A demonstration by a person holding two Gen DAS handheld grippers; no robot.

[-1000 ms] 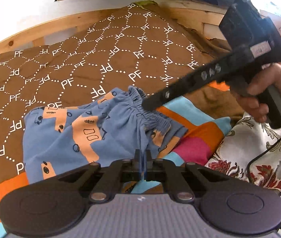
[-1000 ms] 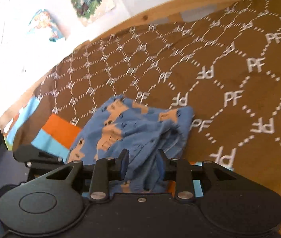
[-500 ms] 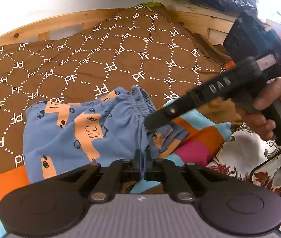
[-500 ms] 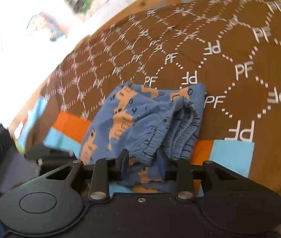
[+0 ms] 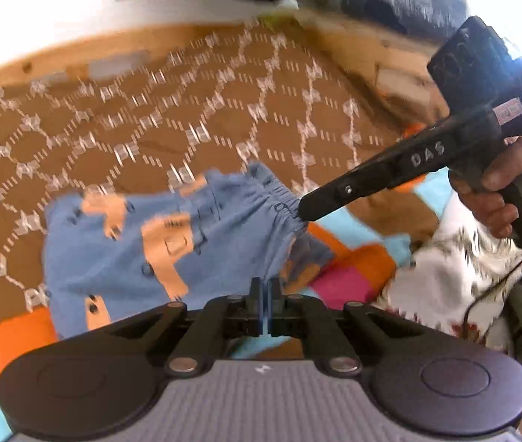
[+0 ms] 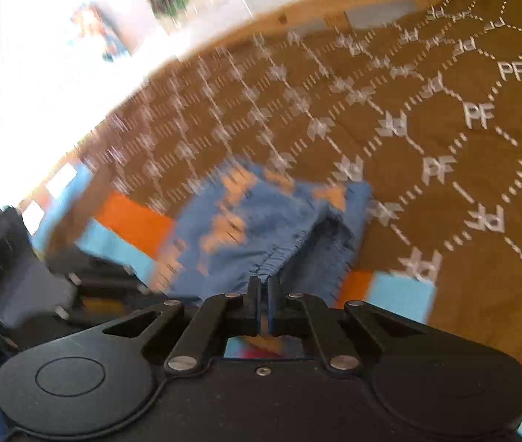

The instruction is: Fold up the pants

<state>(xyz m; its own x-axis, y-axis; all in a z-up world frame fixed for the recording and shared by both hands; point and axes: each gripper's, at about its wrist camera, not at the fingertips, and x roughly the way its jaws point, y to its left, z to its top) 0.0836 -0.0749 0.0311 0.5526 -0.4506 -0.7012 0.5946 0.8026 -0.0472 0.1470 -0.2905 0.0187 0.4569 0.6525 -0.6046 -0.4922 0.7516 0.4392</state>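
The pants (image 5: 172, 243), blue with orange shapes, lie bunched on the brown patterned bedspread (image 5: 194, 110), near its orange and blue border; the left gripper (image 5: 264, 291) points down at the near hem, jaws pressed together on a thin fold of blue cloth; the right gripper (image 5: 303, 211) slants down from the right, gripped by a hand (image 5: 500, 191) on its handle, its tip pinching the gathered waistband (image 6: 279, 258), jaws closed.
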